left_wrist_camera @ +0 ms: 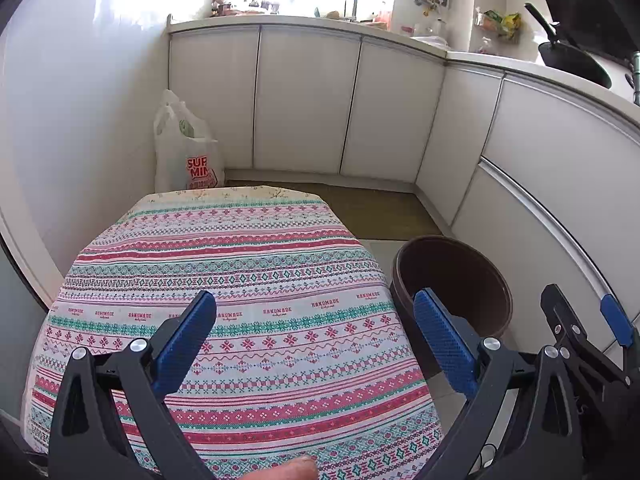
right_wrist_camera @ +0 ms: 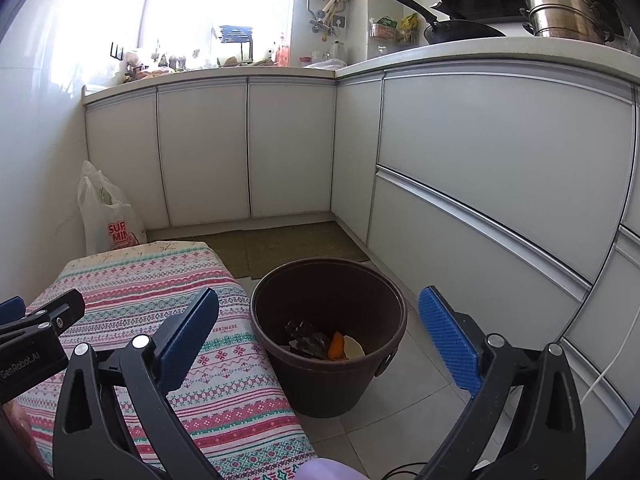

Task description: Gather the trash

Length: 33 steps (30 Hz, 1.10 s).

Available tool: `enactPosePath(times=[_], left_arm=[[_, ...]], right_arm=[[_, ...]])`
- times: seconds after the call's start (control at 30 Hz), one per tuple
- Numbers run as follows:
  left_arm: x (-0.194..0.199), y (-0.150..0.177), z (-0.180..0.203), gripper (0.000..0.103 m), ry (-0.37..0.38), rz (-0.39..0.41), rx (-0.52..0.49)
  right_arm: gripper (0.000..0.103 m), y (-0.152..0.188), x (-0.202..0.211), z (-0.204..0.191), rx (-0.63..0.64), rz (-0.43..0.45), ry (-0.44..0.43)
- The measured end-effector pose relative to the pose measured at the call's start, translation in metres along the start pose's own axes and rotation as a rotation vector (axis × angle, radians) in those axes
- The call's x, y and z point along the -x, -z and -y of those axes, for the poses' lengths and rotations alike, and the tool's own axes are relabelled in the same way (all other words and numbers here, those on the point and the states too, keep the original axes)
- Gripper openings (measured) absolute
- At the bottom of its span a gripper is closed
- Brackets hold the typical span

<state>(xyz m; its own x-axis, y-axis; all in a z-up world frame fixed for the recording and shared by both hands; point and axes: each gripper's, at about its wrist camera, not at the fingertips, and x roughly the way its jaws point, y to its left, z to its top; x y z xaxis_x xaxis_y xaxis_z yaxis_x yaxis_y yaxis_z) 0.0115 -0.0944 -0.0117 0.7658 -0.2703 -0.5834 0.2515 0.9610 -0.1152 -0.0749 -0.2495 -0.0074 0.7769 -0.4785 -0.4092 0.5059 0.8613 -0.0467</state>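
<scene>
Both tongs released: left gripper [left_wrist_camera: 316, 332] above woven patterned tablecloth [left_wrist_camera: 240, 280]; right gripper [right_wrist_camera: 320, 328] above round brown plastic bin [right_wrist_camera: 328, 380] holding orange peel [right_wrist_camera: 337, 346].

In the left wrist view the brown trash bin [left_wrist_camera: 460, 280] is partly hidden behind a blue finger pad [left_wrist_camera: 444, 344], and its contents do not show. The dark scraps [right_wrist_camera: 306, 338] in its bottom cannot be identified from the right wrist view. The patterned tablecloth [left_wrist_camera: 240, 264] is cut off at the lower edge. The plastic bag's [left_wrist_camera: 184, 148] lettering is hidden past the table's far edge. Countertop clutter [left_wrist_camera: 248, 4] is washed out by window glare.
</scene>
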Motion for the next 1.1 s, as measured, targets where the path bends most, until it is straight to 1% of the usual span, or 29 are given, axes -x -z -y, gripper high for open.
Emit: enactPosePath(times=[0.33, 0.63, 0.8, 0.93, 1.1], left_arm=[[-0.0039, 0.0017, -0.0006, 0.096, -0.008, -0.009, 0.006], [-0.0062, 0.0014, 0.0044, 0.095, -0.014, -0.005, -0.026], [-0.0075, 0.0017, 0.0048, 0.092, -0.018, -0.002, -0.036], [-0.0084, 0.0017, 0.0037, 0.086, -0.012, -0.003, -0.035], [-0.0071, 0.0024, 0.0053, 0.085, 0.001, 0.001, -0.04]], right_arm=[[0.096, 0.0002, 0.0013, -0.0029, 0.008, 0.001, -0.003], [0.096, 0.0018, -0.001, -0.0027, 0.006, -0.012, 0.0], [0.096, 0.0024, -0.0014, -0.0012, 0.0, -0.016, 0.005], [0.096, 0.003, -0.001, -0.0022, 0.0, -0.019, 0.005], [0.096, 0.0031, -0.001, -0.0033, 0.007, -0.02, 0.004]])
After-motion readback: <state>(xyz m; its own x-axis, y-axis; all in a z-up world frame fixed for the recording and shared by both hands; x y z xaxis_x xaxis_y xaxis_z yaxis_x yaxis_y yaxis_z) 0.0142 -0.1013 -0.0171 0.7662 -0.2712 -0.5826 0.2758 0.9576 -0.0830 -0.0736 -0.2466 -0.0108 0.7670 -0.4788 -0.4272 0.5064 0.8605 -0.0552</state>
